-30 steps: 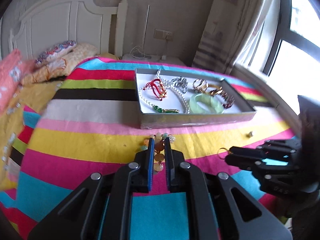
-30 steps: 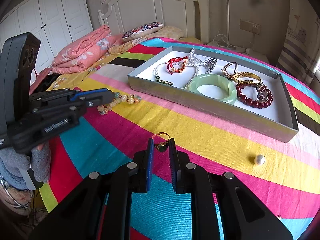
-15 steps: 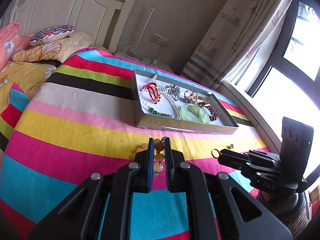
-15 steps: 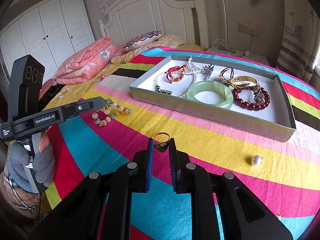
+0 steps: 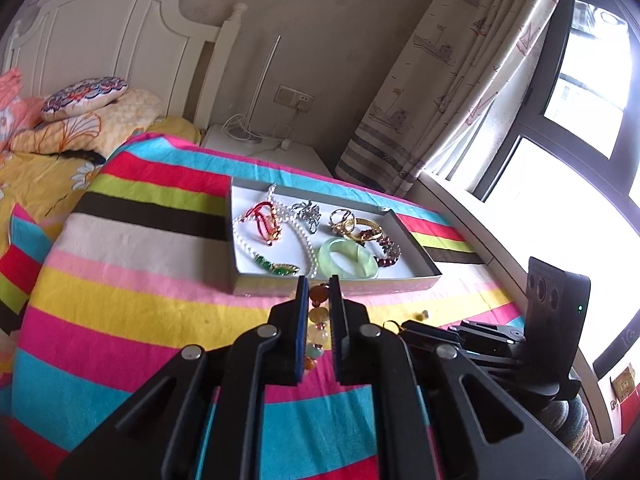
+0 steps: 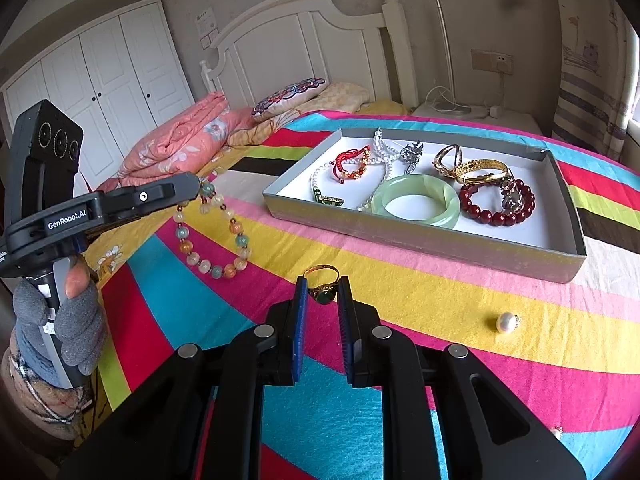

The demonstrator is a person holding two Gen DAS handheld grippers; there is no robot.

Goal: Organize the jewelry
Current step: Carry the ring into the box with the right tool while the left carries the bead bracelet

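Observation:
My left gripper point(image 5: 318, 286) is shut on a bracelet of orange, yellow and green beads point(image 5: 319, 315). In the right wrist view the bead bracelet point(image 6: 240, 240) hangs as a loop from the left gripper point(image 6: 193, 184), clear of the striped bedspread. A gold ring with a green stone point(image 6: 323, 294) is clamped in my right gripper point(image 6: 322, 286), which stays low over the bedspread. Beyond both stands the grey jewelry tray point(image 6: 420, 237) with a jade bangle point(image 6: 416, 200), a red bead bracelet point(image 6: 496, 205), a pearl necklace and gold pieces inside. From the left wrist view the tray point(image 5: 260, 286) lies just ahead.
A loose pearl point(image 6: 506, 323) lies on the yellow stripe right of the ring, and a small piece point(image 6: 556, 432) sits near the bed's right edge. Folded quilts and pillows point(image 6: 188, 136) are piled at the headboard. A gloved hand point(image 6: 60, 320) grips the left handle.
The left gripper has risen with the bead bracelet, which has left the bedspread and now dangles. The right gripper has kept its place with the ring.

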